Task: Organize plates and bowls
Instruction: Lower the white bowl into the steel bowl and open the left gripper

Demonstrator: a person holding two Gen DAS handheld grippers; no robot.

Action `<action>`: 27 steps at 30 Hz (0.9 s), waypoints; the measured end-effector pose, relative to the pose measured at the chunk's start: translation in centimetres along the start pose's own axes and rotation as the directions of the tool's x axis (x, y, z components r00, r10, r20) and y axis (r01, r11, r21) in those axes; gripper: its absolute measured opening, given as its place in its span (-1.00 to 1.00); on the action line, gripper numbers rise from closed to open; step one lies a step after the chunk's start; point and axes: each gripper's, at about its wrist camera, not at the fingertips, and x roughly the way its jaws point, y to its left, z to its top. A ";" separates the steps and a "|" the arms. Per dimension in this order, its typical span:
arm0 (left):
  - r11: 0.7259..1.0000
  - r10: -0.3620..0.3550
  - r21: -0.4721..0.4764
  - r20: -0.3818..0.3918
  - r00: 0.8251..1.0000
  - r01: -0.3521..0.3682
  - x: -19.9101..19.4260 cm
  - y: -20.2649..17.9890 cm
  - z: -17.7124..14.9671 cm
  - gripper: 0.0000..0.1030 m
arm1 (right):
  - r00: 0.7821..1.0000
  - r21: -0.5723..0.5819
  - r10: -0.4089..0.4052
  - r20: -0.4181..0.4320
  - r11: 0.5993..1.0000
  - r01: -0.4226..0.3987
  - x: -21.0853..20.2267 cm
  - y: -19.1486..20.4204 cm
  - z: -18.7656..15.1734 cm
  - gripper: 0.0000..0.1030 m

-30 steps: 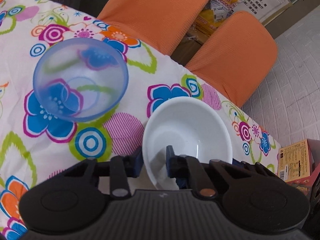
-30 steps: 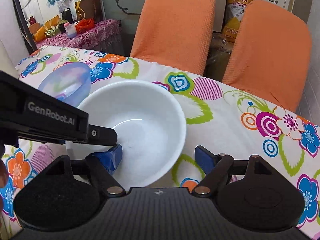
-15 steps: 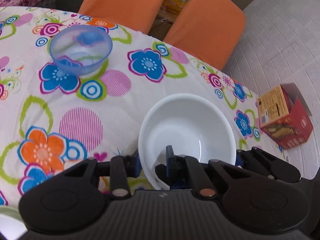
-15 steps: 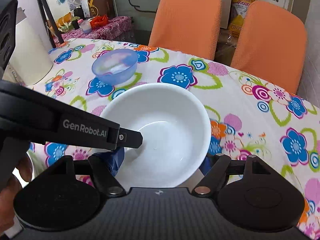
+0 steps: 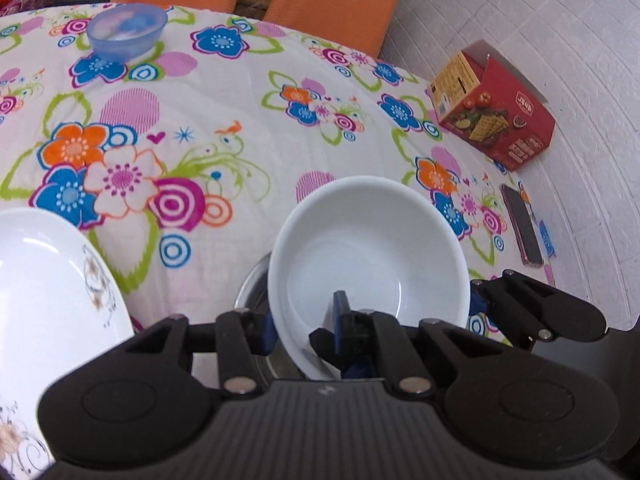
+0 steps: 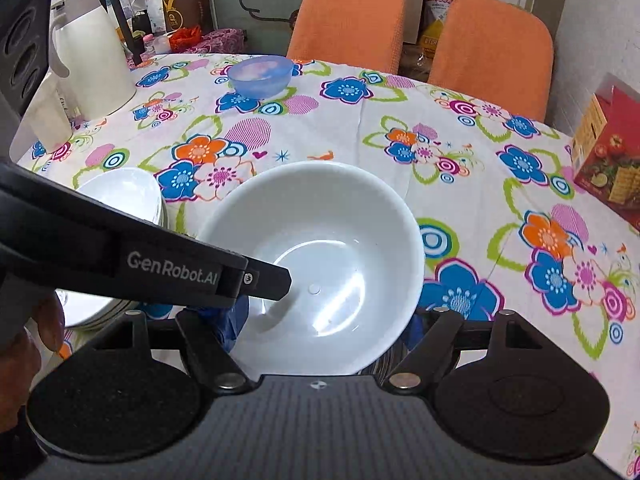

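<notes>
My left gripper [image 5: 304, 320] is shut on the near rim of a white bowl [image 5: 372, 256], one pad inside and one outside. The bowl hangs tilted over a metal bowl [image 5: 251, 294], of which only an edge shows. In the right wrist view the same white bowl [image 6: 320, 256] fills the middle, with a left-gripper finger [image 6: 264, 278] reaching in from the left. My right gripper [image 6: 326, 322] is open, its pads wide apart on either side of the bowl's near part. A stack of white plates [image 6: 120, 196] lies just left. A clear blue bowl [image 6: 260, 74] stands far back.
The floral tablecloth [image 5: 224, 128] covers the table. A red box [image 5: 496, 108] and a phone [image 5: 522, 224] lie at the right edge. A white jug [image 6: 92, 68] stands at the far left, two orange chairs [image 6: 348, 20] stand behind, and a hand [image 6: 24, 344] holds the left gripper.
Both grippers have drawn back toward the table's near side with the white bowl, away from the blue bowl. The plates and the metal bowl have come into view.
</notes>
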 end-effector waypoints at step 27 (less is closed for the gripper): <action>0.998 0.034 0.059 0.024 0.999 -0.036 0.3 -0.4 -2.9 0.04 | 0.999 -0.005 -0.027 0.042 1.000 0.027 -1.7 -0.3 -3.6 0.23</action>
